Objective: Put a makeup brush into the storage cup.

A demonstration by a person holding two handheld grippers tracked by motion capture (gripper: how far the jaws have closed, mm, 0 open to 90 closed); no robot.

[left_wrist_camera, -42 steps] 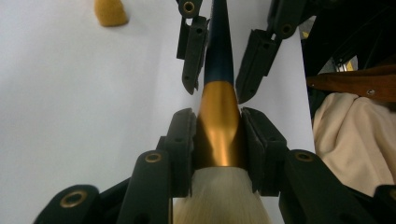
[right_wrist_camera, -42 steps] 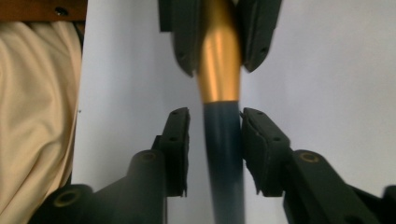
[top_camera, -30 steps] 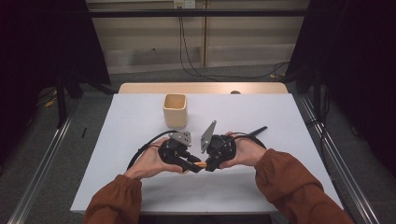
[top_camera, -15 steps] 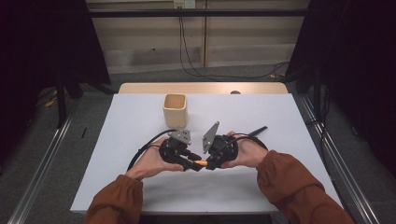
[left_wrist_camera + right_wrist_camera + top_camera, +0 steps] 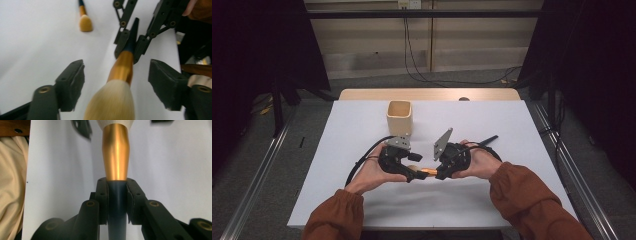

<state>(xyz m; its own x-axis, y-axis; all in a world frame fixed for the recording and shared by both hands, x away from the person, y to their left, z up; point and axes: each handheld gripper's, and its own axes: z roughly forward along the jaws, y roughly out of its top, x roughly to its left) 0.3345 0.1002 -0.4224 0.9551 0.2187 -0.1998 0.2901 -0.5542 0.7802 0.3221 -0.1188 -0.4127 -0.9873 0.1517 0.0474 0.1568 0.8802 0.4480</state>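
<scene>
Now your right tool [image 5: 117, 195] alone clamps the brush [image 5: 122, 67]'s dark handle; your left tool [image 5: 116, 82], jaws just opened, straddles its bristles untouching. Tilt, and it slips toward the cup [image 5: 400, 116].

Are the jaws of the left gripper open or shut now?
Open. The left gripper has just been opening; its jaws stand clear of the brush between them.
</scene>
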